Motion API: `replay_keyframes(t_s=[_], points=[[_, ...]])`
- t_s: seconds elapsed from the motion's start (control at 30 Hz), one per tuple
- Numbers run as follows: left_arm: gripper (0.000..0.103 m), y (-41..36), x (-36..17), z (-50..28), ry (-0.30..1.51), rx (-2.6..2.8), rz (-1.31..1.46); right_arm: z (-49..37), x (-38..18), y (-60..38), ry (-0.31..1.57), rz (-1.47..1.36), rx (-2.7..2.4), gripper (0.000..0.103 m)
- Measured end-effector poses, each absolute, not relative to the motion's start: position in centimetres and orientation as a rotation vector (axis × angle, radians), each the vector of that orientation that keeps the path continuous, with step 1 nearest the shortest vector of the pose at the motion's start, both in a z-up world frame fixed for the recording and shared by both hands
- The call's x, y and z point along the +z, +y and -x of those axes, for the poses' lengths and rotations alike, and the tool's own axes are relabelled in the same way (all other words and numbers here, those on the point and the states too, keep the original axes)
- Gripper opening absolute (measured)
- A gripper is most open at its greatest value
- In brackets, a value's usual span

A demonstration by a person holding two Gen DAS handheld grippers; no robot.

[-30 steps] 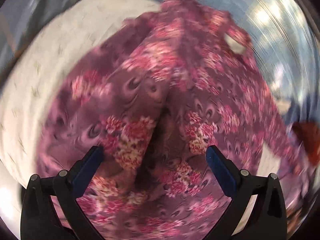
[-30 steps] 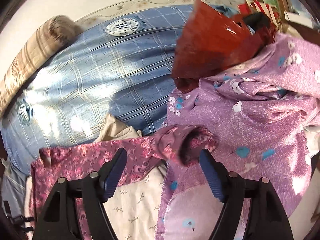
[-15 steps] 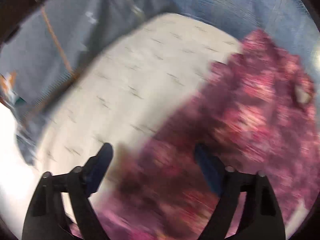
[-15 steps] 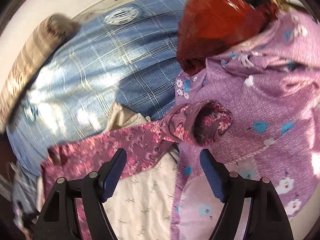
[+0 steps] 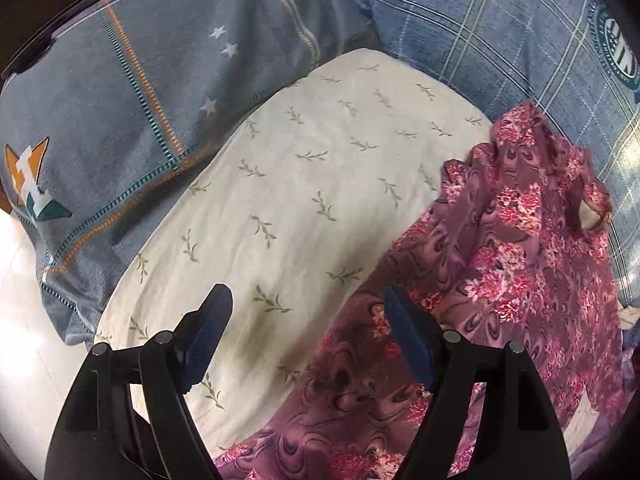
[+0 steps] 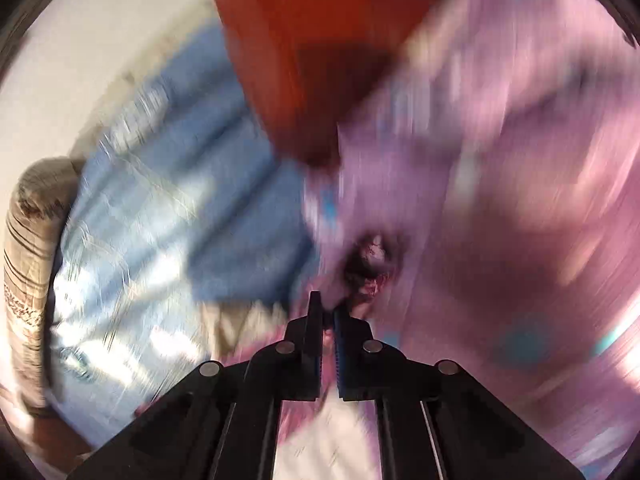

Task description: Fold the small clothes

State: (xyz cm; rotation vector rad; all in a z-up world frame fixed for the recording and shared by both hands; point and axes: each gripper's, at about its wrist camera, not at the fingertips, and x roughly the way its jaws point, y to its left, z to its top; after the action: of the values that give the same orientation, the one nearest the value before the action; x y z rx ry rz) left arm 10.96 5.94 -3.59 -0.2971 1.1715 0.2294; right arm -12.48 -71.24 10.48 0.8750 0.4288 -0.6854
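Bare cream cloth [image 5: 304, 184] lies clear; floral garment [image 5: 500, 280] crowds right.

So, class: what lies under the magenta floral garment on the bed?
The magenta floral garment lies partly on a cream leaf-print cloth, which rests on blue bedding. How far the cream cloth runs beneath it is covered.

A home bedroom. A bed covered by a blue plaid sheet [image 5: 480, 32] fills the view, with a blue-grey starred pillow [image 5: 140, 92] at upper left, a cream leaf-print cloth [image 5: 300, 184] in the middle, and household clothes, among them a pink floral garment [image 5: 520, 260], at right.
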Motion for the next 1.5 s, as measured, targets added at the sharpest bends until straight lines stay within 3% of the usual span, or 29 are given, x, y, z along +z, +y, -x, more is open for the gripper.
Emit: replay_keyframes(t_s=[0.1,0.17,0.23,0.33,0.43,0.6,0.67,0.7,0.97,1.17,1.3,1.5], points=[[0.078,5.5,-3.6,-11.2,1.172,0.204,0.308,13.4,11.8,-73.2,0.474,-0.832,-0.761,0.014],[0.078,5.0,-3.8,-11.2,1.176,0.164,0.321,14.0,11.6,-73.5,0.504,-0.851,-0.742,0.029],[0.078,4.1,-4.4,-11.3,1.198,0.146,0.308,15.0,11.4,-72.8,0.471,-0.864,-0.722,0.051],[0.078,2.8,-5.4,-11.8,1.243,0.122,0.295,15.3,10.9,-71.3,0.426,-0.895,-0.626,0.063],[0.078,1.7,-5.8,-11.6,1.253,0.103,0.276,13.2,9.6,-70.1,0.502,-0.877,-0.618,0.070],[0.078,0.1,-6.3,-11.8,1.278,0.070,0.244,10.3,7.8,-70.0,0.556,-0.790,-0.770,0.067],[0.079,-0.4,-6.6,-11.9,1.287,0.070,0.220,10.5,7.7,-70.2,0.515,-0.789,-0.783,0.025],[0.079,-0.4,-6.7,-11.9,1.290,0.065,0.219,10.3,8.0,-70.3,0.515,-0.790,-0.770,0.011],[0.079,2.0,-6.3,-11.2,1.275,0.010,0.286,5.0,12.8,-62.8,0.479,-0.681,-0.539,0.010],[0.079,5.6,-5.3,-9.7,1.250,-0.019,0.332,-7.8,14.2,-46.5,0.562,-0.600,-0.123,0.010],[0.079,8.0,-4.5,-8.6,1.229,-0.014,0.340,-13.9,12.0,-34.3,0.637,-0.543,0.063,0.011],[0.079,10.2,-5.1,-8.5,1.216,0.023,0.362,-17.9,3.2,-21.3,0.877,-0.519,0.210,0.014]])
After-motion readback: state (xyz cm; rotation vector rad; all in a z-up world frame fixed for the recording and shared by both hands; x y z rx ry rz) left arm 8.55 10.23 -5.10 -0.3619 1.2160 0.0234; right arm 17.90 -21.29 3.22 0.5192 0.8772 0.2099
